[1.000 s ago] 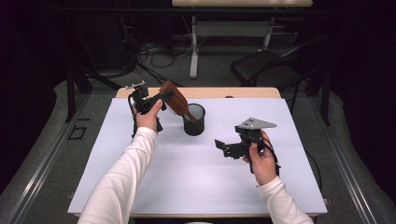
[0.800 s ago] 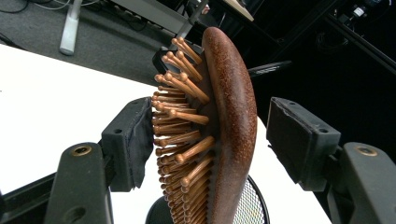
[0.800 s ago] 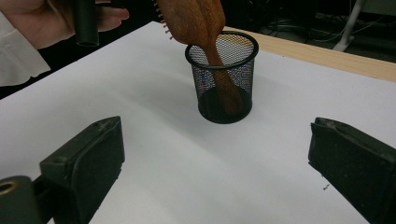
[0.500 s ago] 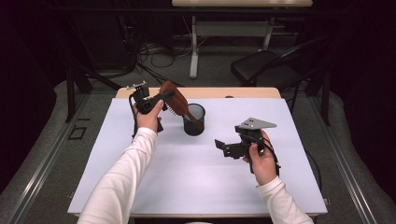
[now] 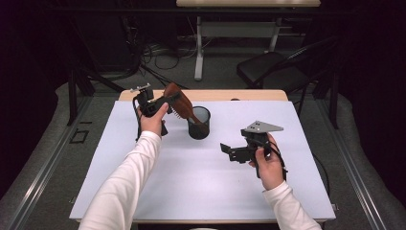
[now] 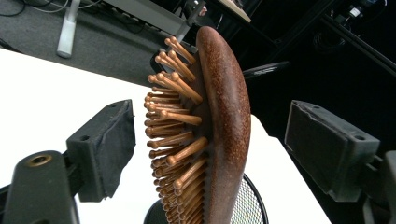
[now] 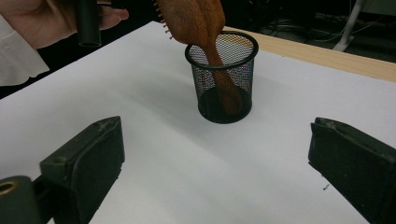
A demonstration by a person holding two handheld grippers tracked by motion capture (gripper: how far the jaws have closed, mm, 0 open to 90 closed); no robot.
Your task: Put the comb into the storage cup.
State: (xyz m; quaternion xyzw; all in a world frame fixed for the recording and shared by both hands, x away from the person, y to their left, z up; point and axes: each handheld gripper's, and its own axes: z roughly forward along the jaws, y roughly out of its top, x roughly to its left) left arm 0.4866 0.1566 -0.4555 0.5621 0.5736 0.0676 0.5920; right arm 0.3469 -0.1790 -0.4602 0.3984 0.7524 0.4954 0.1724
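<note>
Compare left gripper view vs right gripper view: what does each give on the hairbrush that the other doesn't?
Left gripper view: the brush's bristles close up, and the left gripper with its jaws, which have just been opening, standing clear of the hairbrush on both sides.

Right gripper view: the handle standing down inside the mesh cup, the brush leaning on the rim, plus the open right gripper over the white table.

Both: hairbrush, cup rim, white table.

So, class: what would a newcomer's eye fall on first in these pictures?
A brown wooden hairbrush stands handle-down in a black mesh cup toward the far side of the white table. The left tongs, jaws just opening, flank its head without touching. The right tongs hang open nearer the person.
</note>
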